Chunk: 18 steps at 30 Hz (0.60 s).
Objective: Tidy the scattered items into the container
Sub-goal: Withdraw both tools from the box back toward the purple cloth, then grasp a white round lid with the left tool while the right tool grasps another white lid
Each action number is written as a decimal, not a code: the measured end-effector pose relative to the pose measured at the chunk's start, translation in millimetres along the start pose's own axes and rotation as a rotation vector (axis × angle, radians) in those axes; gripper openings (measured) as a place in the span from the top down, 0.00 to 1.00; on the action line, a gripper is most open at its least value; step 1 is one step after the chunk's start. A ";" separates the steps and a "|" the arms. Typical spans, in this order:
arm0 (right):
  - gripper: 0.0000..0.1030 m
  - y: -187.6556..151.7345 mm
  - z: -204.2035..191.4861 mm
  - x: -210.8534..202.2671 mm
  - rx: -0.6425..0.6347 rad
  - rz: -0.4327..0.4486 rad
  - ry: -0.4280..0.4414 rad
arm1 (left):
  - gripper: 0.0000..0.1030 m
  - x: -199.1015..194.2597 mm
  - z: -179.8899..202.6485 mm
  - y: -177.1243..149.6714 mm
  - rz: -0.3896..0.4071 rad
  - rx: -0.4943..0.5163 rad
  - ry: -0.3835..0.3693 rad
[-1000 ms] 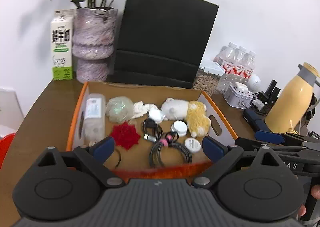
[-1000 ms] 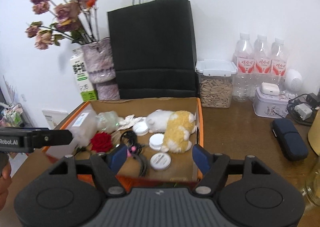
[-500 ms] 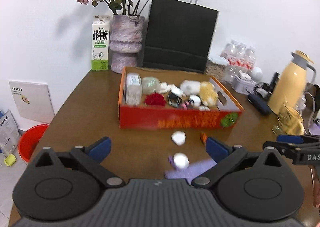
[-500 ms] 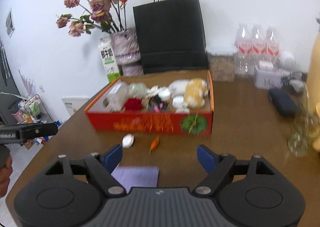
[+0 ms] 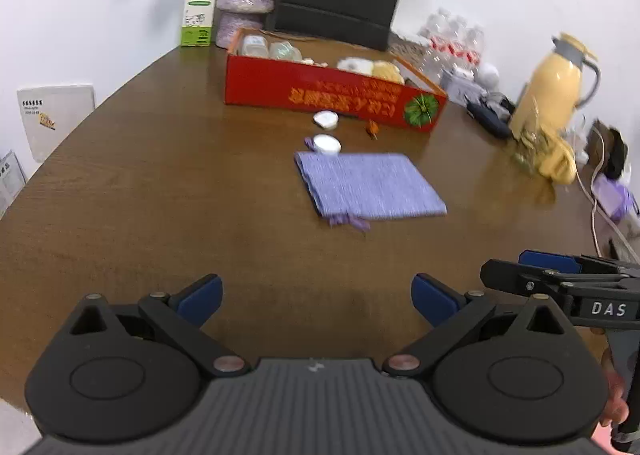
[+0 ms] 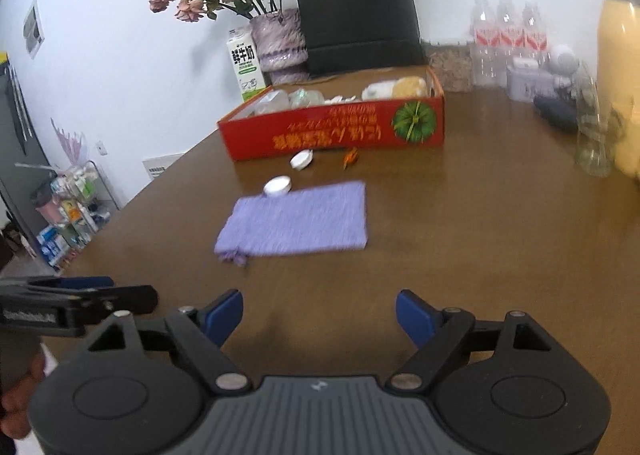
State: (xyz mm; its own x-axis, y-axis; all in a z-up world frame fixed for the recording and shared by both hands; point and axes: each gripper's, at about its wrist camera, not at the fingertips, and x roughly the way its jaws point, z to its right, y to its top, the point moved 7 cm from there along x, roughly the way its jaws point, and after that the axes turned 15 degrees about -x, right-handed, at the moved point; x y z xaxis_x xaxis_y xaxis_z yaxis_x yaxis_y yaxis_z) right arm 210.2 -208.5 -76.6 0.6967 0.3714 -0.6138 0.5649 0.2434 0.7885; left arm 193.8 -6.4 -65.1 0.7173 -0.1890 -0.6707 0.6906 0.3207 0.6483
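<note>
Left gripper [image 5: 317, 297]: jaws wide apart, nothing between them, low over the near edge of the wooden table [image 5: 160, 195].
Right gripper [image 6: 319, 313]: jaws likewise spread wide, empty — it also shows in the left wrist view at 4 o'clock.
Red box [image 6: 340, 131]: the container, at 12 o'clock across the table, well away from both grippers; holds a white-and-yellow plush toy [image 6: 396, 89], clear plastic items and other small things too blurred to name.
Purple cloth pouch [image 6: 298, 221]: flat on the table, between grippers and box.
White round lid [image 6: 277, 186]: touching the pouch's far corner, at about 11 o'clock.
Second white lid [image 6: 302, 159]: just in front of the box wall.
Small orange item [image 6: 350, 158]: beside that lid, near the box — kind unclear.
Background: black paper bag [image 6: 356, 11], vase of roses [image 6: 276, 39], milk carton [image 6: 245, 69], yellow thermos [image 5: 554, 83].
</note>
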 end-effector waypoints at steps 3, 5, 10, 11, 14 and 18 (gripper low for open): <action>0.19 -14.7 -7.4 -10.3 0.015 -0.001 0.002 | 0.00 -0.1 0.5 -4.8 -0.002 0.024 0.010; 0.19 -21.3 -9.8 -17.6 0.017 0.001 0.006 | 0.00 1.5 1.1 -5.3 -0.002 0.021 0.010; 0.19 -24.1 -0.7 -26.8 0.040 0.018 -0.006 | 0.14 11.9 14.0 3.8 0.013 0.076 -0.014; 0.19 -22.4 2.3 -26.3 0.047 0.024 -0.011 | 0.22 14.2 17.8 8.7 0.032 0.099 -0.012; 0.19 -15.4 12.3 -20.7 0.067 0.037 -0.014 | 0.42 24.6 31.5 33.2 0.097 0.165 -0.024; 0.19 -6.5 19.9 -6.7 0.062 0.034 -0.005 | 0.51 50.1 51.1 70.7 0.130 0.225 -0.073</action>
State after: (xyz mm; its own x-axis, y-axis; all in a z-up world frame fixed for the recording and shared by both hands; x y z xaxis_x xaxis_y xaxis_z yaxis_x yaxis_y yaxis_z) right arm 210.7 -230.4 -78.4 0.7182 0.3742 -0.5866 0.5666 0.1750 0.8052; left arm 283.3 -40.6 -34.4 0.8006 -0.2284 -0.5539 0.5894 0.1341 0.7966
